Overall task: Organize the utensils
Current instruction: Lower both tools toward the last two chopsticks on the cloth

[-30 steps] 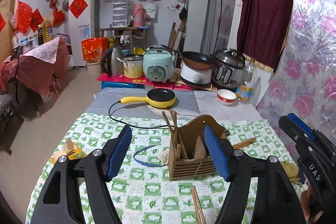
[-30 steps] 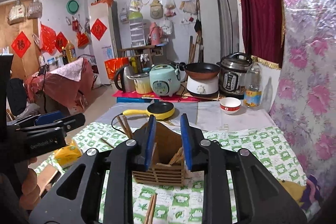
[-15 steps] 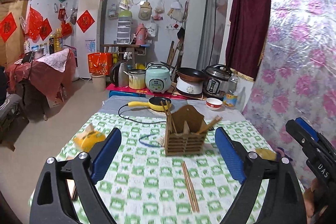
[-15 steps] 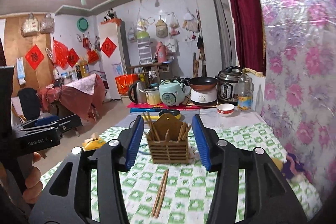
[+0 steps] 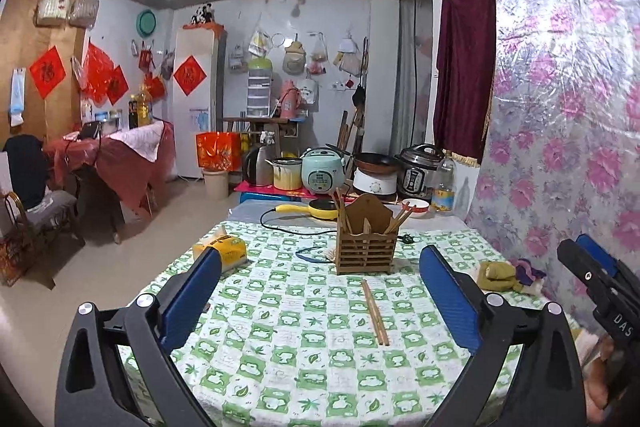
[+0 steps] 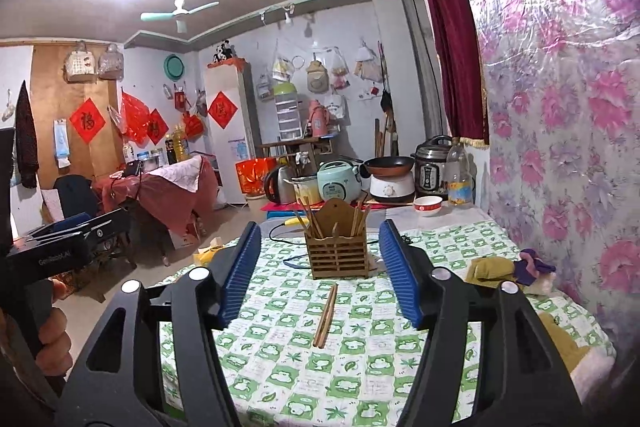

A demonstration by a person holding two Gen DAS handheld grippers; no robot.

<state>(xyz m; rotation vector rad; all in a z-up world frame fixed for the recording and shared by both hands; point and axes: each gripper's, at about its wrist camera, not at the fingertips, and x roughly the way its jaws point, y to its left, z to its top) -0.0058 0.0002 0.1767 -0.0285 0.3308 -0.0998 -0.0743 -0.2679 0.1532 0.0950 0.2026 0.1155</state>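
Observation:
A slatted wooden utensil holder (image 5: 367, 237) (image 6: 337, 247) stands upright mid-table with several chopsticks standing in it. A loose pair of wooden chopsticks (image 5: 375, 311) (image 6: 326, 310) lies flat on the green checked cloth, nearer to me than the holder. My left gripper (image 5: 320, 297) hangs over the near part of the table, its jaws wide and still opening, nothing between them. My right gripper (image 6: 319, 277) is beside it, its jaws also opening and empty. Each gripper shows at the edge of the other's view.
A yellow tissue pack (image 5: 220, 249) lies at the table's left edge. Crumpled cloths (image 6: 512, 268) sit by the floral wall on the right. A yellow pan with a black cord (image 5: 316, 207), a red bowl (image 6: 427, 205) and cookers stand behind the holder.
Both grippers have drawn back from the holder toward the near table edge and opened wider. The holder now looks smaller and farther, and the loose chopsticks lie in full view.

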